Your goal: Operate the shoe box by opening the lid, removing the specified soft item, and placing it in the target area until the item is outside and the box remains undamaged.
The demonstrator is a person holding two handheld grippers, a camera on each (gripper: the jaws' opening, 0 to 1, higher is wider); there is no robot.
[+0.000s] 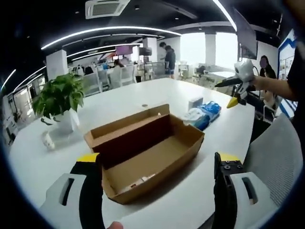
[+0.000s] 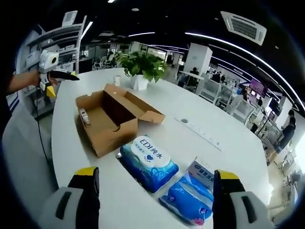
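In the left gripper view the shoe box [image 1: 145,155] hides its own inner near corner, and the small items [image 1: 142,180] lying on its floor are too small to name. The blue soft packs [image 1: 204,113] sit partly behind the box's far end — their labels unreadable. In the right gripper view the lower blue pack [image 2: 188,200] has blurred print, and the small object [image 2: 84,116] at the box's near wall cannot be identified — too tiny.

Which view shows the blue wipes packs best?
The right gripper view: both wipes packs lie close, just ahead of the open right tool, labels readable. The left gripper view shows them small, beyond the open shoe box.
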